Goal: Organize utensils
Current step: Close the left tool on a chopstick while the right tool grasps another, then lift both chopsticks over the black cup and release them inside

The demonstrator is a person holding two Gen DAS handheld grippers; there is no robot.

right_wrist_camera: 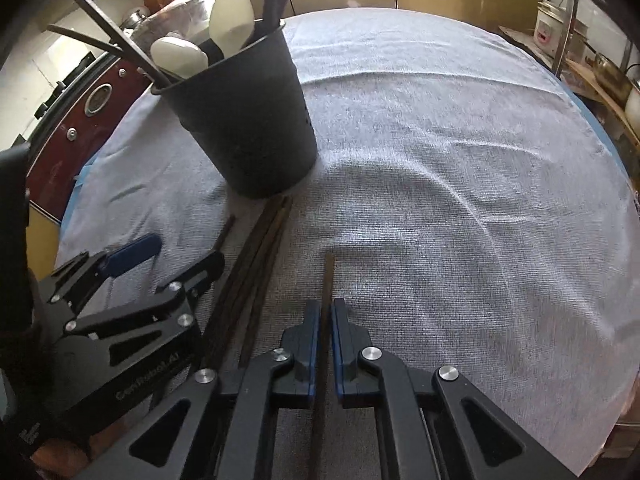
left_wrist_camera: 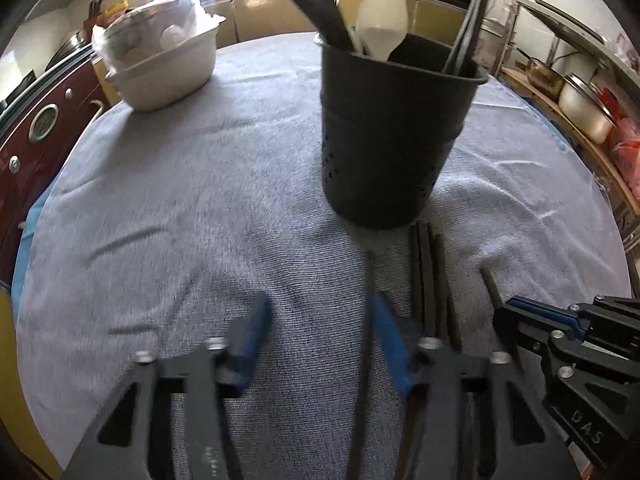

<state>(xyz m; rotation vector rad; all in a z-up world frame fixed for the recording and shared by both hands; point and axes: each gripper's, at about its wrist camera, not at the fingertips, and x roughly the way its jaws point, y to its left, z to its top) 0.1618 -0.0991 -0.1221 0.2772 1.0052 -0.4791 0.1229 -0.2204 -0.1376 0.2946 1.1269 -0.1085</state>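
A black perforated utensil holder [left_wrist_camera: 394,132] stands on the grey cloth and holds white spoons [left_wrist_camera: 382,20] and dark chopsticks. It also shows in the right wrist view [right_wrist_camera: 248,120]. Several dark chopsticks [left_wrist_camera: 430,280] lie on the cloth in front of it, also in the right wrist view [right_wrist_camera: 256,268]. My left gripper [left_wrist_camera: 320,320] is open, and one chopstick [left_wrist_camera: 368,320] lies between its fingers, close to the right pad. My right gripper [right_wrist_camera: 326,316] is shut on a single chopstick [right_wrist_camera: 329,276] that points forward.
A white basin [left_wrist_camera: 164,72] with a steel bowl and cloth in it sits at the table's far left. A dark red appliance [left_wrist_camera: 36,136] stands left of the table. Shelves with pots [left_wrist_camera: 584,108] are on the right. Yellow cabinets run behind.
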